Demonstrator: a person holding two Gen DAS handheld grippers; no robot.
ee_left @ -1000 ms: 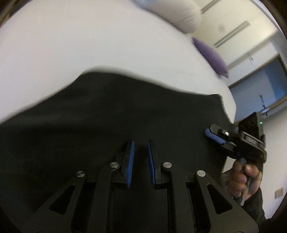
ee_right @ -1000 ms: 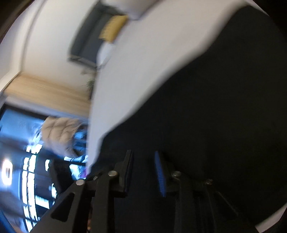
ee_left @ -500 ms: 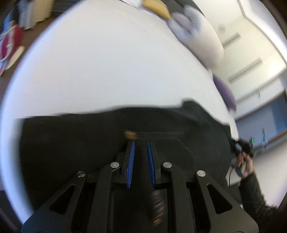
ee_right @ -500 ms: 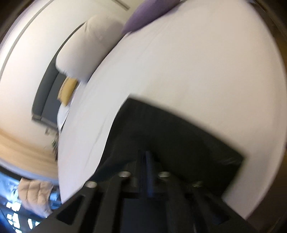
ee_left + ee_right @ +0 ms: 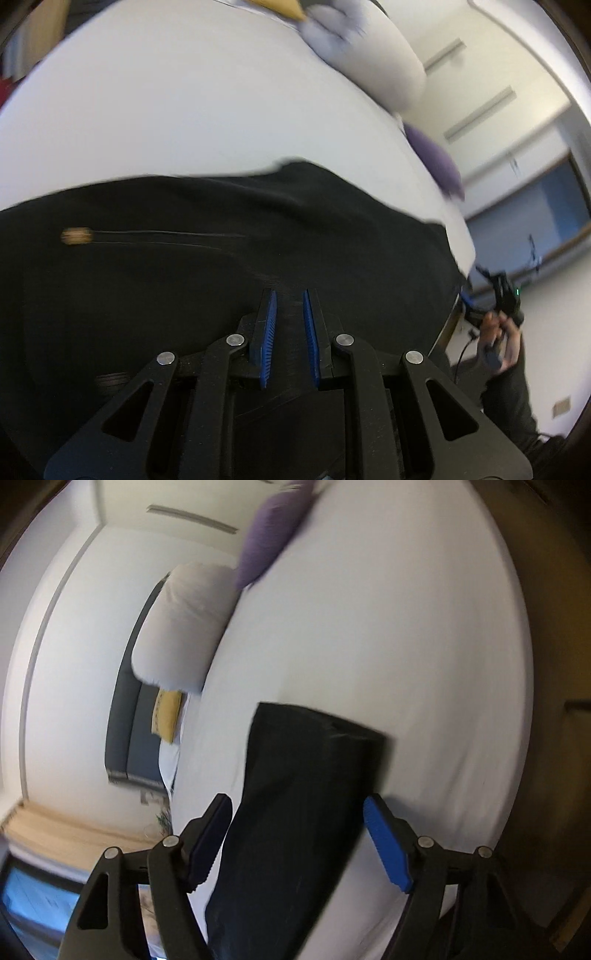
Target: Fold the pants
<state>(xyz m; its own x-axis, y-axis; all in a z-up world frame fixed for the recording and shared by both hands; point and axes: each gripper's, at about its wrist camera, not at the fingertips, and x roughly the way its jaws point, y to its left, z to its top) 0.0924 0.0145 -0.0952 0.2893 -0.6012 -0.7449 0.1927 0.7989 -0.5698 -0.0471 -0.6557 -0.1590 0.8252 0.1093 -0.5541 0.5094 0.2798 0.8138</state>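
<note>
1. Starting at the left gripper point(image 5: 288, 317), its blue ribbed fingers point(image 5: 267, 325) are seen drawn near to each other with a narrow gap between them; dark cloth lies beneath and perhaps within that gap, but whether a fold is actually pinched cannot be told.
2. Spread wide apart, the blue-padded fingers point(image 5: 384, 843) of the right gripper point(image 5: 295, 830) are released and nothing is held; the dark cloth is only straddled from above, with no pad seen touching it.
3. Laid flat on the white bed point(image 5: 166, 110) are the black fabric pants point(image 5: 221, 258), where a smooth, broad surface is offered for folding; in the right wrist view they point(image 5: 306, 794) appear as a long narrow band with a squared end, so the legs are judged to be already laid one upon the other.
4. A thin drawstring with a tan tip point(image 5: 75, 236) is seen lying across the cloth in the left wrist view, which suggests the waist end is on that side.
5. Held just off the far edge of the pants in the left wrist view, the right gripper point(image 5: 498, 295) is judged to be positioned for a fresh grasp.
6. Pushed to the head of the bed, a white pillow point(image 5: 181, 627), a purple cushion point(image 5: 269, 542) and a yellow cushion point(image 5: 168, 714) are kept well apart from the pants.
</note>
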